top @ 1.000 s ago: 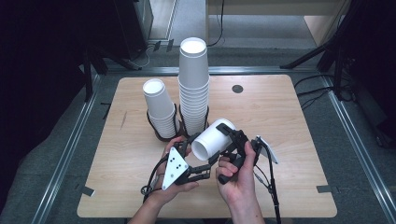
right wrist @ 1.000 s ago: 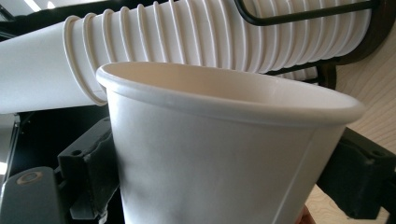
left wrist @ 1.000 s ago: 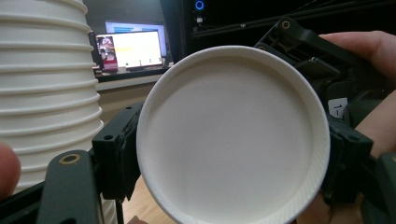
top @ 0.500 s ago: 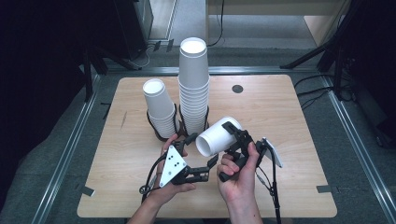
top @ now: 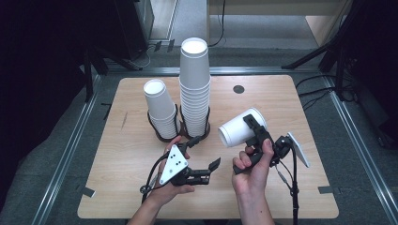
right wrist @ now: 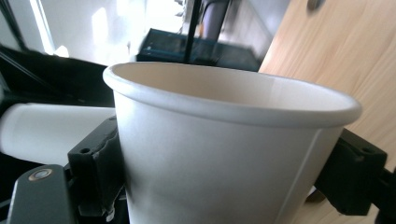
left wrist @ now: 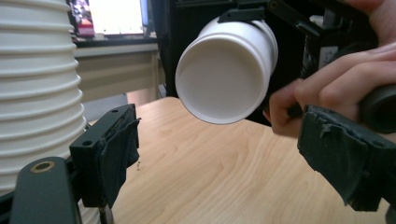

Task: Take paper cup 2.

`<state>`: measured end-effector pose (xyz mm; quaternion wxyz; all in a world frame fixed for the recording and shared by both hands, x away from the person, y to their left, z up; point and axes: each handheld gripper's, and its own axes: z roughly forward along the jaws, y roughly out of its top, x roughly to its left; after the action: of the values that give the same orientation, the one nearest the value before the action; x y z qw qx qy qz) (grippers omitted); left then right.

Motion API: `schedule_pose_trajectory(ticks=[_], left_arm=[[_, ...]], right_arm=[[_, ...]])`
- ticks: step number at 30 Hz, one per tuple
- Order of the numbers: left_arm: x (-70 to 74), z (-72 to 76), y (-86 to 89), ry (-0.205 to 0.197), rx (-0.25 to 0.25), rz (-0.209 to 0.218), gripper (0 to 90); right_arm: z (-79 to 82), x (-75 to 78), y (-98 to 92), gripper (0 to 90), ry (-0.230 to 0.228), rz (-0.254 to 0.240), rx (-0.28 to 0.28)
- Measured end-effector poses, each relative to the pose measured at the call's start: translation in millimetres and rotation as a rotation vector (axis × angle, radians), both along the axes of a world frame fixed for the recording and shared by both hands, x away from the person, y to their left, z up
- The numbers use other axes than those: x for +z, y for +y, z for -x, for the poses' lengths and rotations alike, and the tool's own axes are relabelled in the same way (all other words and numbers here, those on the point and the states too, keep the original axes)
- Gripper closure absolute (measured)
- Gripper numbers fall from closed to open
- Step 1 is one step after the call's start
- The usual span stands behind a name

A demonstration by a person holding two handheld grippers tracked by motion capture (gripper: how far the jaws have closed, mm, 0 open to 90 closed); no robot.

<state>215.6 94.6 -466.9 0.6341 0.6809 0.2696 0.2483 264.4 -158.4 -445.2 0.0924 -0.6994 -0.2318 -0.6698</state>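
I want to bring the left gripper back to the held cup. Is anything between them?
Nothing: in the high view, bare table separates the open left gripper from the paper cup clamped in the right gripper. The left gripper view agrees.

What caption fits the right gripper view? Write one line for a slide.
White paper cup clamped between the right gripper's black jaws, rim up, above the light wooden table.

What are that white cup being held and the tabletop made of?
The cup looks like paper: matte white wall, a rolled rim and a faint vertical side seam, though a thin coating can't be ruled out. The table looks like light wood or a wood-pattern laminate: pale grain lines under a smooth, slightly glossy finish.
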Motion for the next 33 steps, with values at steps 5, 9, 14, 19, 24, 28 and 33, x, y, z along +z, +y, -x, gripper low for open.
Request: schedule_pose_trajectory(ticks=[5,9,14,19,24,28,33], left_arm=[[1.9,-1.2,2.9,0.005,0.015,-0.006,11.6],[2.7,-3.2,5.9,0.017,0.023,0.003,11.6],[3.2,-4.6,9.0,0.02,0.031,0.013,11.5],[4.3,-5.7,12.0,0.002,0.061,0.033,11.5],[4.0,-7.8,14.9,-0.003,0.09,0.022,11.4],[3.5,-9.1,15.2,0.005,0.092,0.024,11.4],[2.3,-11.1,15.2,0.017,0.101,0.016,12.1]], right_arm=[[0.3,10.3,-5.9,14.5,-0.088,0.204,-0.059],[0.5,20.6,-6.0,14.4,-0.203,0.375,-0.085],[-1.2,26.4,0.8,14.3,-0.298,0.568,-0.097],[-5.9,27.3,2.6,14.3,-0.368,0.726,-0.099],[-11.8,22.2,3.2,14.3,-0.453,0.843,-0.127],[-19.4,16.5,1.0,14.6,-0.503,0.95,-0.171],[-30.1,7.7,-2.9,14.5,-0.528,1.064,-0.172]])
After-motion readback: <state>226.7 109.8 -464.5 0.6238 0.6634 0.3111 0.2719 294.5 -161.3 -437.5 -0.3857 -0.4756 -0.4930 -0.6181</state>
